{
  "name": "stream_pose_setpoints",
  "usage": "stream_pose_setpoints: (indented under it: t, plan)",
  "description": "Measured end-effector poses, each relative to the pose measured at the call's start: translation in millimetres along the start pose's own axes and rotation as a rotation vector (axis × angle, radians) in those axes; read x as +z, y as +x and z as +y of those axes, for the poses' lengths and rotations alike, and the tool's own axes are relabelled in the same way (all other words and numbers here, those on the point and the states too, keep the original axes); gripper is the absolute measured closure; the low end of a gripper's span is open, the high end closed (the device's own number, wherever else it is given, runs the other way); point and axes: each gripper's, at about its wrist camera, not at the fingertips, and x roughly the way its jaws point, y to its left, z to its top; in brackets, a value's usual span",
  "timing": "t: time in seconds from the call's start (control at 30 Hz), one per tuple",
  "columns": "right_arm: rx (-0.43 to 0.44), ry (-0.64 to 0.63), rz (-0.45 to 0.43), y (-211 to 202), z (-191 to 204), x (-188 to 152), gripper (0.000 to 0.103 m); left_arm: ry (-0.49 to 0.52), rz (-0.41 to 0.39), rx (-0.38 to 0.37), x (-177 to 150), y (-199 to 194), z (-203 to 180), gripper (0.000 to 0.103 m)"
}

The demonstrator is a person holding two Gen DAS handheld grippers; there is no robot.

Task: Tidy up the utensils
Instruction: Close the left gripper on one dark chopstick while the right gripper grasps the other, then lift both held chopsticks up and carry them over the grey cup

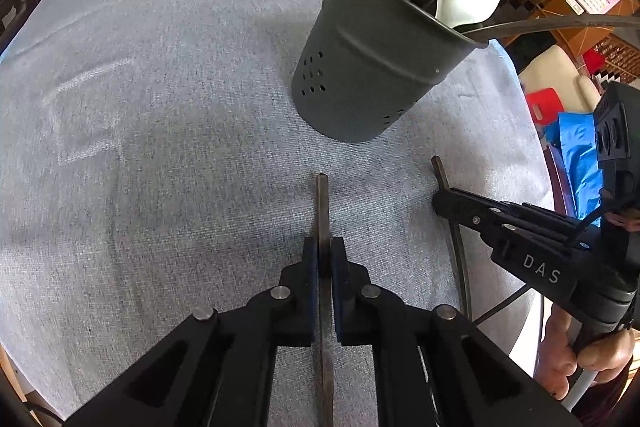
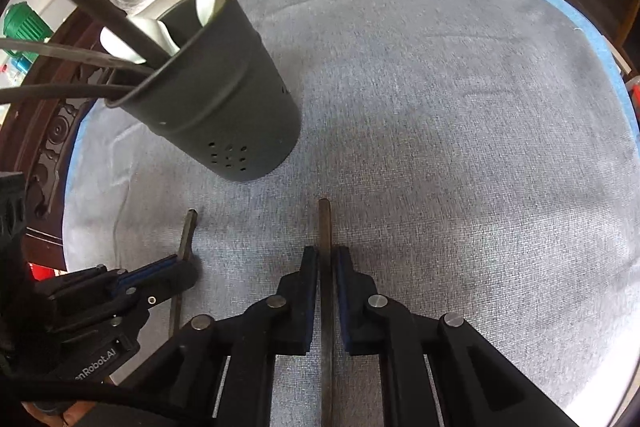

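The left gripper (image 1: 325, 259) is clamped on one dark chopstick (image 1: 323, 211), and the right gripper (image 2: 327, 267) on another chopstick (image 2: 325, 227). Only the left view shows a hand (image 1: 588, 359). Farther on the table (image 2: 440, 107), the grey holder (image 1: 372, 67) stands near its edge.

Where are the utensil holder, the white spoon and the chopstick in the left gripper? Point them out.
utensil holder (image 1: 360, 67), left wrist view, outer wall.
white spoon (image 1: 470, 1), left wrist view, bowl.
chopstick (image 1: 323, 211), left wrist view, shaft beyond the left gripper (image 1: 324, 251).
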Motion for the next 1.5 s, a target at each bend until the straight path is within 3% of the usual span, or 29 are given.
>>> stream_pose_setpoints:
  t: [0.33, 0.43, 0.53, 0.63, 0.97, 1.1, 1.17, 1.2, 1.5]
  plan:
    - [0.117, 0.008, -0.129, -50, -4, -6, 0.094, 0.006, -0.106, 0.009, -10, -47, -4, 0.098]
    - [0.099, 0.023, -0.117, -51, -8, -5, 0.093, 0.004, -0.124, 0.009, -11, -60, -1, 0.098]
    - [0.143, 0.077, -0.058, -44, -16, 0, 0.091, -0.008, -0.126, 0.016, -11, -64, 6, 0.098]
    - [0.110, 0.054, -0.037, -37, -14, -2, 0.085, -0.019, -0.132, 0.015, -12, -66, 7, 0.098]
    - [-0.013, 0.009, 0.071, 6, 1, 2, 0.084, 0.000, -0.191, 0.045, -19, -86, 7, 0.098]
    - [-0.081, -0.064, 0.049, 8, 16, 1, 0.086, -0.003, -0.212, 0.050, -20, -94, 9, 0.098]
    - [-0.091, -0.081, 0.037, 8, 18, 0, 0.093, -0.003, -0.218, 0.049, -21, -95, 7, 0.098]
    - [-0.084, -0.080, 0.030, 8, 17, -2, 0.096, 0.000, -0.223, 0.052, -21, -96, 6, 0.098]
    - [0.082, -0.033, -0.108, -36, -2, -13, 0.097, 0.004, -0.273, 0.072, -23, -118, 3, 0.098]
